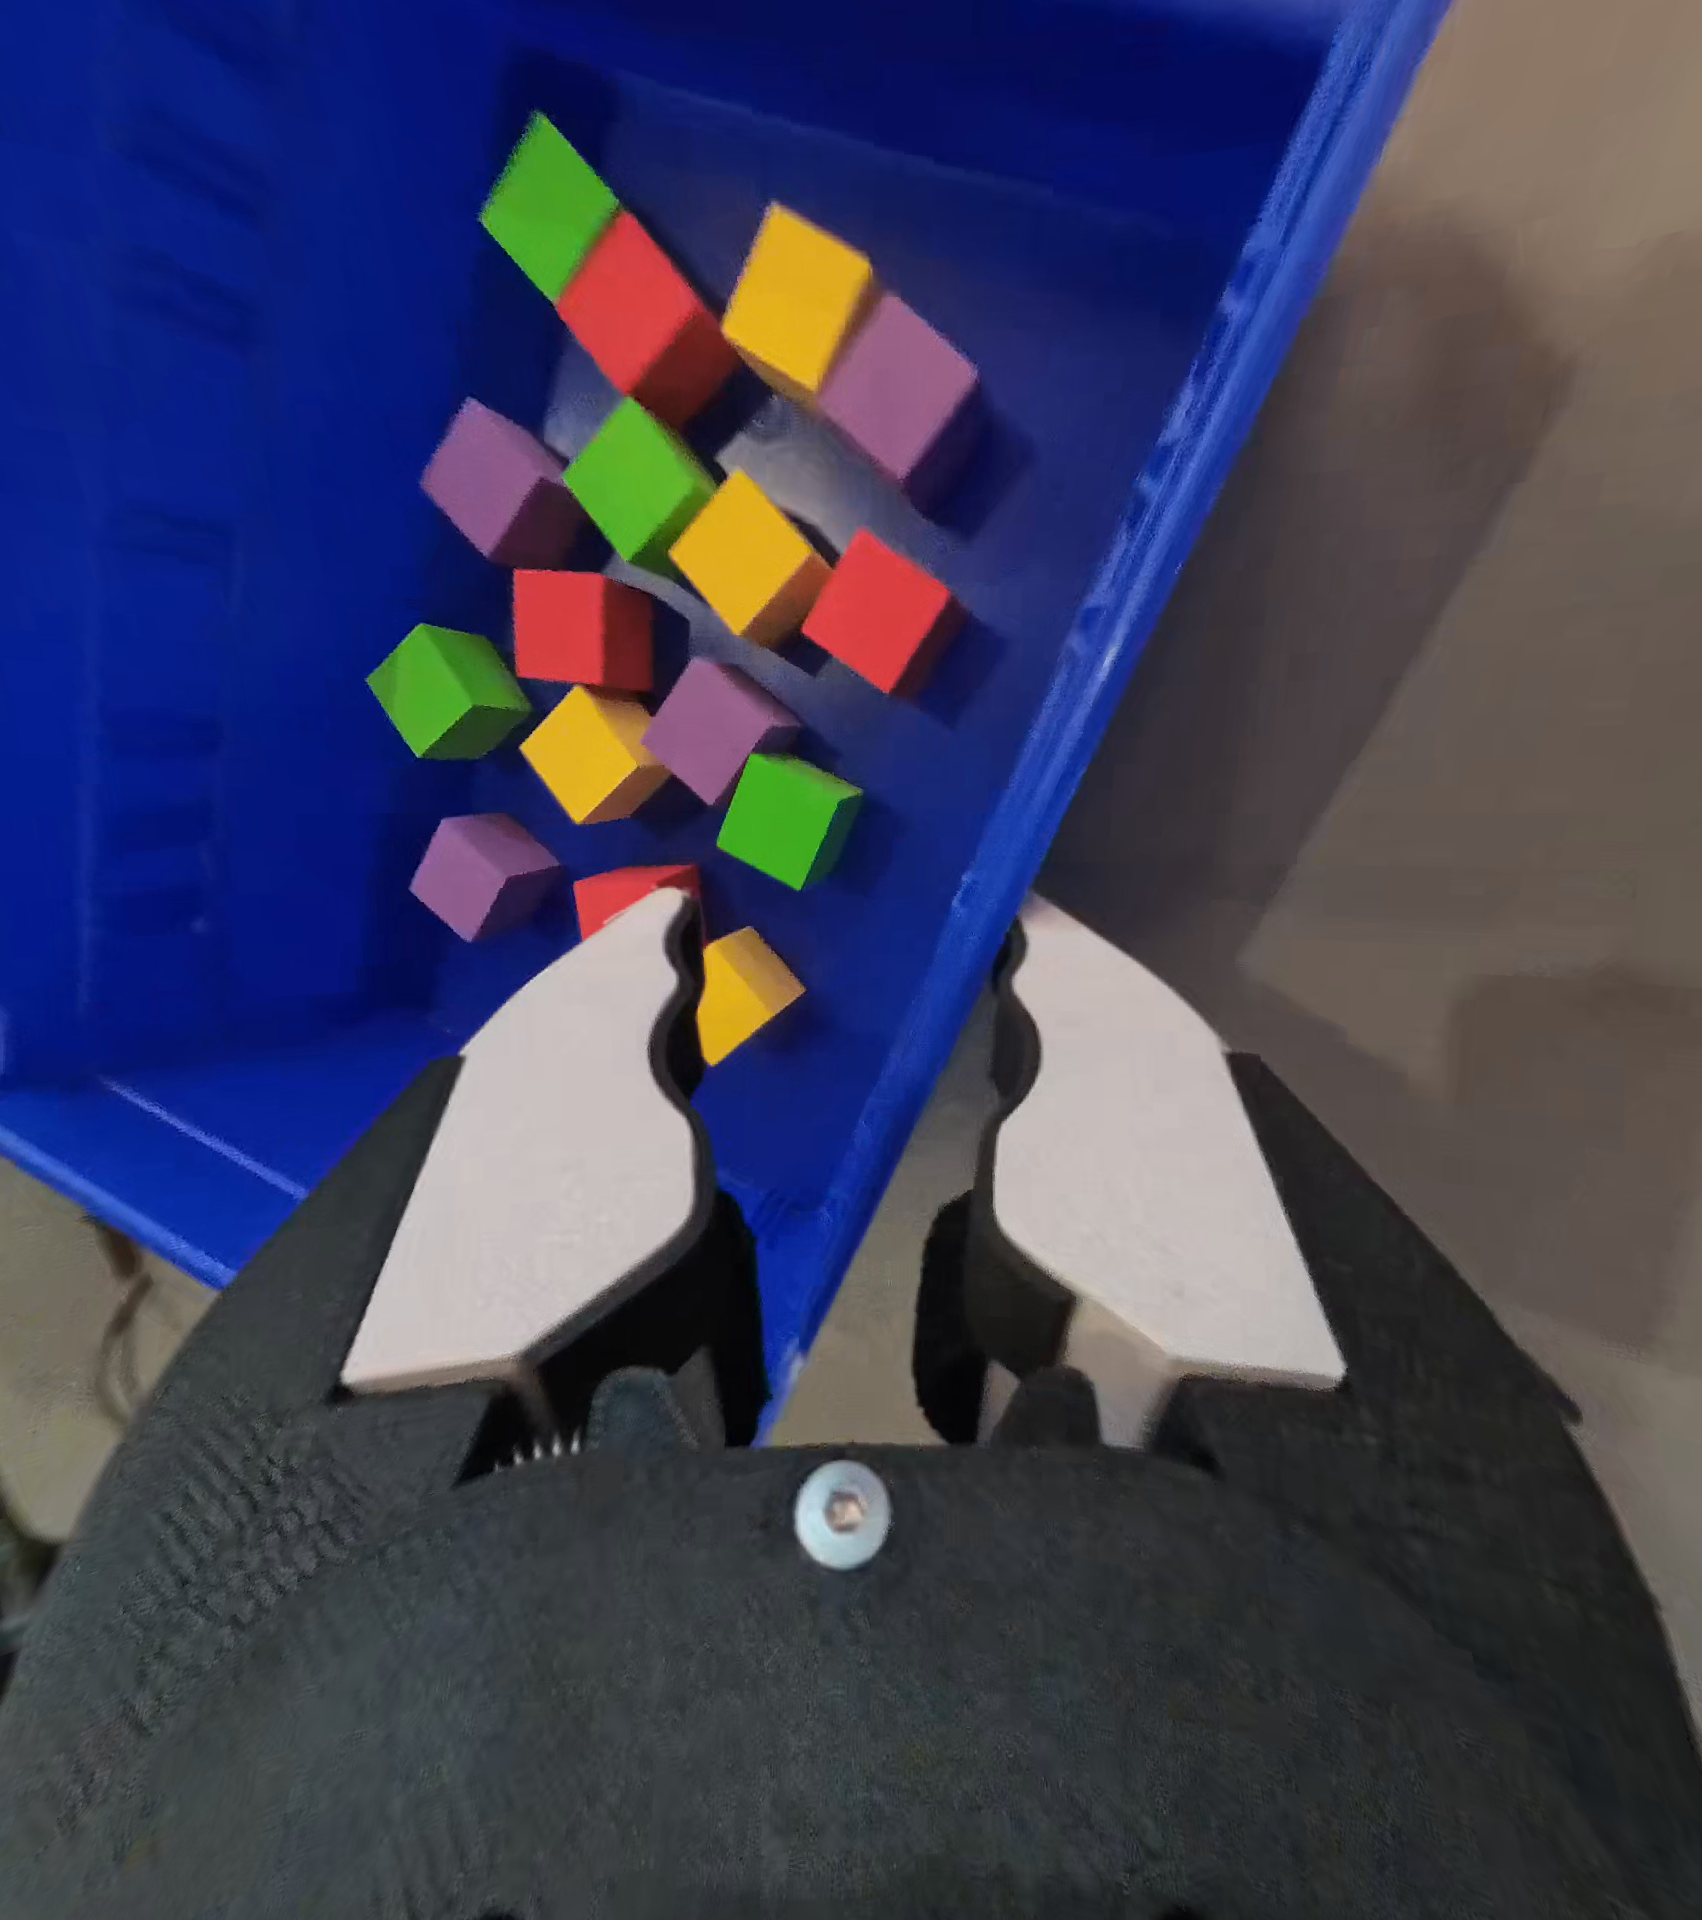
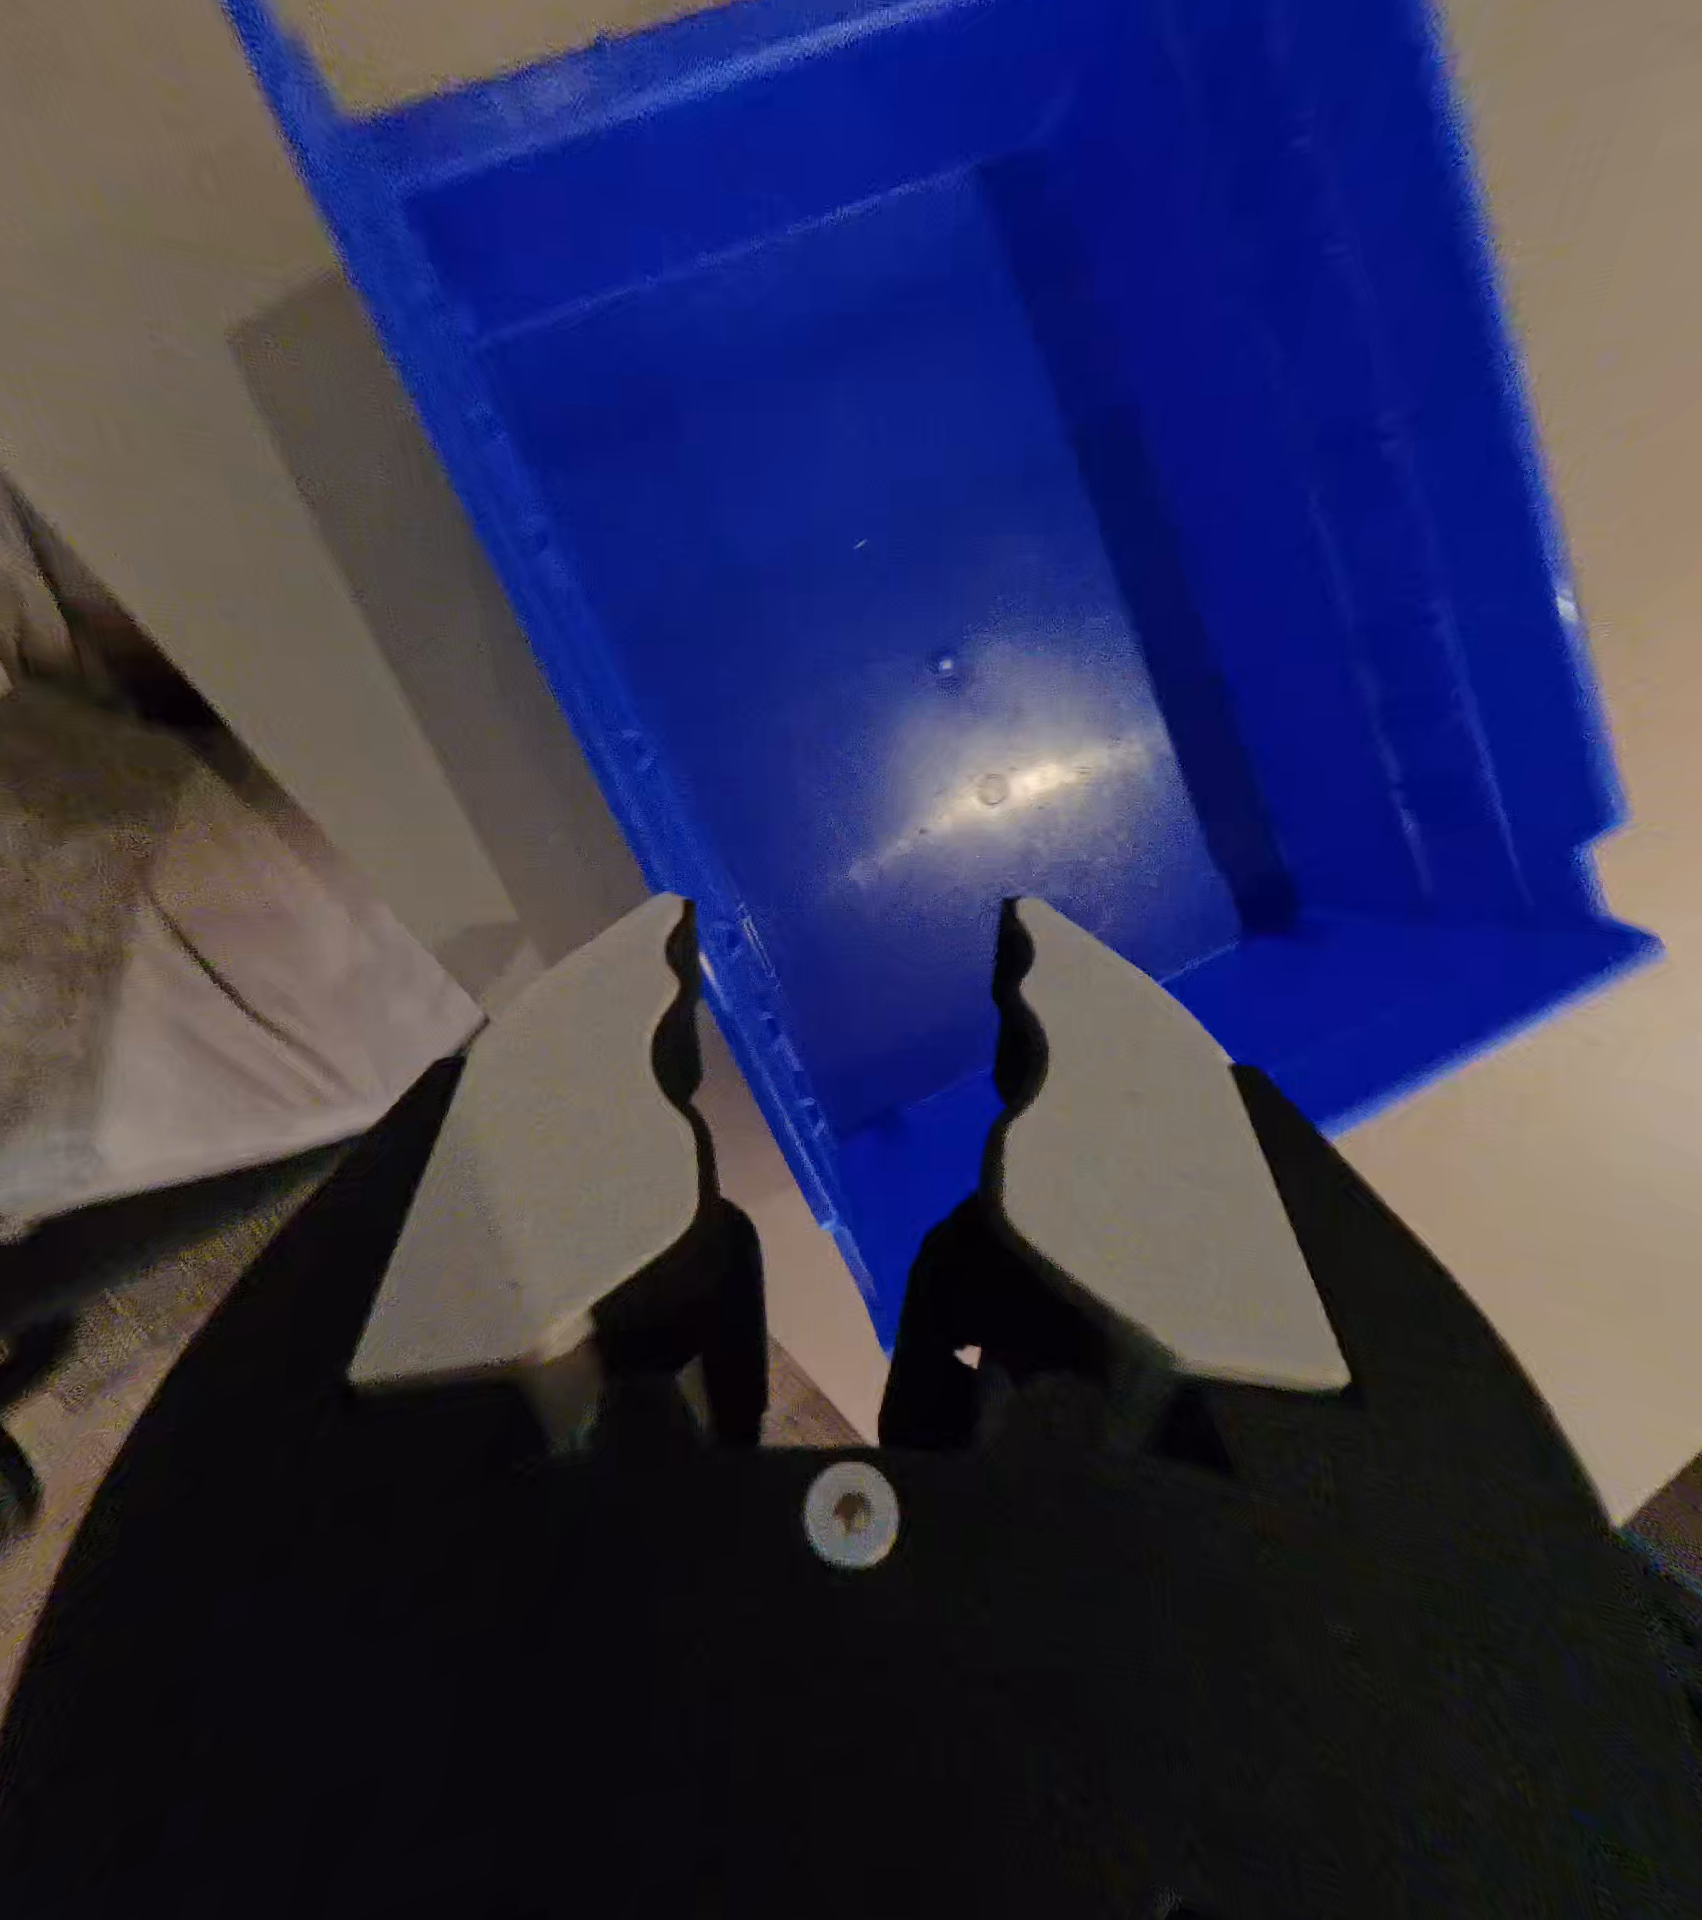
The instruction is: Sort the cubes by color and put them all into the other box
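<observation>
In the left wrist view a blue plastic bin [image 1: 1143,561] holds several small cubes: green [image 1: 546,203], red [image 1: 639,312], yellow [image 1: 795,296] and purple [image 1: 899,395]. My left gripper [image 1: 847,909] is open and straddles the bin's right wall, one finger inside and one outside. The inner fingertip partly hides a red cube [image 1: 623,894] and lies beside a yellow cube [image 1: 743,987]. In the right wrist view a blue bin [image 2: 556,582] has nothing in it. My right gripper [image 2: 847,904] is open and straddles its left wall, holding nothing.
The bins stand on a pale beige table [image 2: 1553,1247], also seen in the left wrist view [image 1: 1449,727]. The table's edge runs at the lower left of the right wrist view, with grey cloth [image 2: 99,935] on the floor beyond it.
</observation>
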Action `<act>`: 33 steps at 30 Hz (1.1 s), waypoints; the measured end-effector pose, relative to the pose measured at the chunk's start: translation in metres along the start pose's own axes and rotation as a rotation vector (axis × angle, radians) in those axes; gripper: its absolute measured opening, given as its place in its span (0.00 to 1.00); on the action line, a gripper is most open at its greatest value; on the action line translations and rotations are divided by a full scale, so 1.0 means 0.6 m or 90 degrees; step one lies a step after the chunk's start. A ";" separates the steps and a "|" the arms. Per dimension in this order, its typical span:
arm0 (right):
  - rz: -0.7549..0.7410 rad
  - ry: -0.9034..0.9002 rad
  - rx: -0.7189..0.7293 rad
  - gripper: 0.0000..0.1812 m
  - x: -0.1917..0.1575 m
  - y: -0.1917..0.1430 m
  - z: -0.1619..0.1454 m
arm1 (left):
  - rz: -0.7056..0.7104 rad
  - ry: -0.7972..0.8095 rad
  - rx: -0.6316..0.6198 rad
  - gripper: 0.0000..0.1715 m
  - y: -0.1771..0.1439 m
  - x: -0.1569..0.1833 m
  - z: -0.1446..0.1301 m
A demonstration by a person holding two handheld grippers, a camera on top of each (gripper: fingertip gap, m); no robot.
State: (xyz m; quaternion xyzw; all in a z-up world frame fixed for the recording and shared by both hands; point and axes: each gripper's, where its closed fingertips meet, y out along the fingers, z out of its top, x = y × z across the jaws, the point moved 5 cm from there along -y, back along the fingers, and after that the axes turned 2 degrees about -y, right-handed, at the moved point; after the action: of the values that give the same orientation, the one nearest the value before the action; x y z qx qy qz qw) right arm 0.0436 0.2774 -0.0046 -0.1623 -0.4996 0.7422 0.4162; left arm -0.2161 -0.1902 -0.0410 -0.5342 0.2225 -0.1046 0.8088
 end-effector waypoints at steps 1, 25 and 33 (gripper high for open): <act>-0.015 0.042 0.016 0.30 0.010 -0.011 0.000 | 0.002 -0.028 0.021 0.34 -0.006 0.000 0.001; 0.002 0.197 -0.285 0.09 0.151 0.037 -0.098 | 0.039 -0.209 0.129 0.37 -0.051 0.004 -0.021; 0.068 -0.081 -0.282 0.08 0.215 0.067 -0.065 | 0.021 -0.221 0.140 0.34 -0.044 0.008 -0.003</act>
State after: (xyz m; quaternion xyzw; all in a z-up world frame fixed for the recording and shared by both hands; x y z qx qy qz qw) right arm -0.0264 0.3956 -0.0348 -0.2290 -0.6662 0.6441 0.2980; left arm -0.2110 -0.2043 -0.0184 -0.4487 0.0758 -0.0214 0.8902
